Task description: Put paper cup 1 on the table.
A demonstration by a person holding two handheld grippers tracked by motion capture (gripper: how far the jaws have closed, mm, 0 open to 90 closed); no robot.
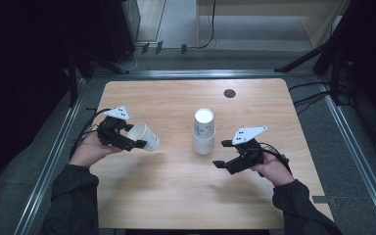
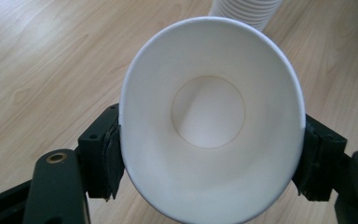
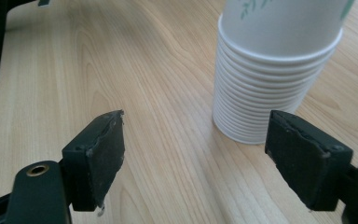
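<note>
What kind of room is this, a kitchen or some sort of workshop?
Most likely a lab or recording setup, not a kitchen: a bare wooden table fenced by metal rails, loose cables on the floor, and hand-held grippers working with paper cups.

A single cup (image 1: 144,136) lies left of the cup stack (image 1: 203,132) on the table (image 1: 176,196).

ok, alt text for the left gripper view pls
A white paper cup is clamped at its rim between the left gripper's two black fingers, its open mouth facing the camera so the round bottom shows inside. Behind it lie a light wooden table and, at the top edge, the ribbed rims of a stack of cups.
</note>
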